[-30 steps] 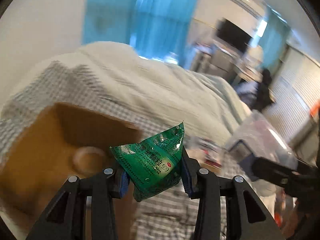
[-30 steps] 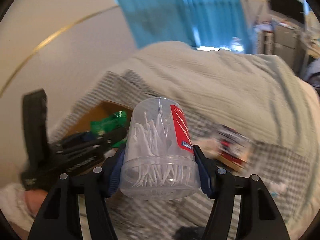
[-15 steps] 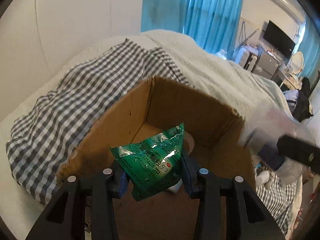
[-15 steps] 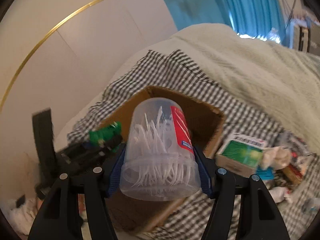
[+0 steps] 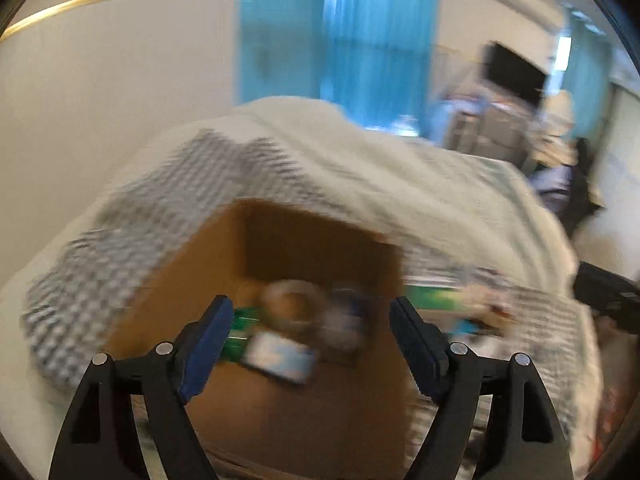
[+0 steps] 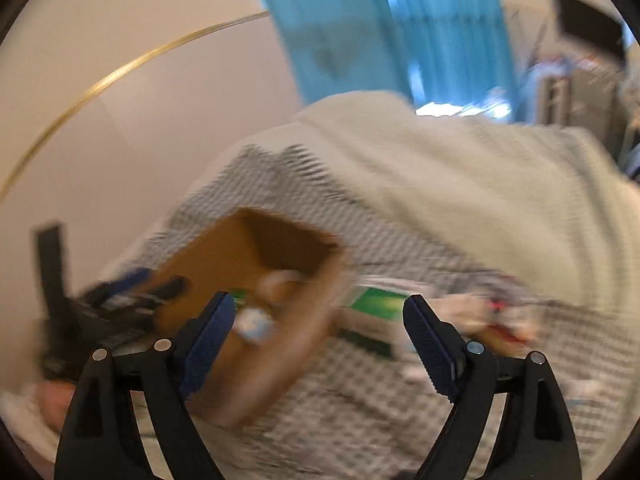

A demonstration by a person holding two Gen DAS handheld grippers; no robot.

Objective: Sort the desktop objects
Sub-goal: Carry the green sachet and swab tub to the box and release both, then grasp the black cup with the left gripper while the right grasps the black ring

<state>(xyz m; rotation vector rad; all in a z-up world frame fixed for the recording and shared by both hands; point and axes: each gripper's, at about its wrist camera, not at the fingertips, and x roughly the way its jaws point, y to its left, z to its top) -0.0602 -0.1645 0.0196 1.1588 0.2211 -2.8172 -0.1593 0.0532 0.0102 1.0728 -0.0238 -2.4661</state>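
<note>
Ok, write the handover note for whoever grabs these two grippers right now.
Left gripper: open, empty, above the cardboard box.
Right gripper: open, empty, to the box's right, over the checked cloth.
In the box: a green packet, a tape-like roll, a blue-and-white pack and a pale blurred item; blur hides details.
Done: several items are boxed.
Left: a green-and-white carton and small mixed clutter lie on the cloth right of the box. The carton is probably the easiest next pick for the right gripper.
</note>
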